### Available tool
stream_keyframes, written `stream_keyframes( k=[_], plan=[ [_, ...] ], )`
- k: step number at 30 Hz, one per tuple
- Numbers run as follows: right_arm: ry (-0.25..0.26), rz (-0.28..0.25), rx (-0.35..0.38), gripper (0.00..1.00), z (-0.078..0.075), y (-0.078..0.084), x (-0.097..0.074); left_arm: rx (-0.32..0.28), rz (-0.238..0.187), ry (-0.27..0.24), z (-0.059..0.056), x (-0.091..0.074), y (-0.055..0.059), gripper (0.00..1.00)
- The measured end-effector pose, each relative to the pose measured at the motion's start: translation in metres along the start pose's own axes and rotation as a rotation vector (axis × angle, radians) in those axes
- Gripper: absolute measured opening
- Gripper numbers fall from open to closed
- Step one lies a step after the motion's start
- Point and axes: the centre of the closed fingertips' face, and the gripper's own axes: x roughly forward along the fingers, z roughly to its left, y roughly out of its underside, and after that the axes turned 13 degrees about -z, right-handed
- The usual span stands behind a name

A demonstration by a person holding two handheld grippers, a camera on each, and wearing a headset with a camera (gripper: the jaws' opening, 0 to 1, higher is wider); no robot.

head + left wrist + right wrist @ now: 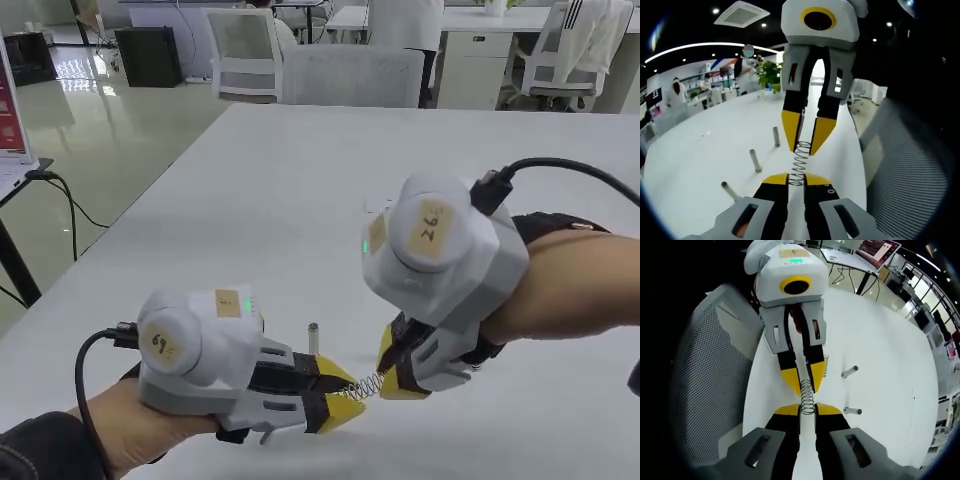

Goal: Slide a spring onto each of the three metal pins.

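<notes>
Gripping opposite ends of one spring (367, 385), the two tools meet tip to tip low over the white table (300, 200).

Left gripper (345, 408), nearest the person: jaws drawn almost together, yellow tips pinched on the spring's near end. The left gripper view confirms the coil entering between the tips.

Spring: held in the air, slightly stretched, spanning the short gap between the two sets of tips.

Right gripper (395, 385): angled down from the right, jaws likewise narrowed to a slit and nipping the other end of the coil.

Metal pins (730, 191) (755, 160) (776, 136): three, standing in a row on the table to one side of the held spring, all bare-shafted. In the head view one stands just behind the left gripper.

Second spring (826, 366): what appears to be another coil lies on the table beside the left gripper's jaw, near the pins.

Beyond: a grey mesh chair (350, 75) at the table's far edge.
</notes>
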Motion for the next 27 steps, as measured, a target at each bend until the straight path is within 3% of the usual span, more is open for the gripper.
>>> stream_keyframes(
  k=[27],
  plan=[
    [0.017, -0.039, -0.025, 0.07, 0.001, -0.021, -0.003, -0.01, -0.01, 0.009, -0.002, 0.001, -0.003, 0.03]
  ],
)
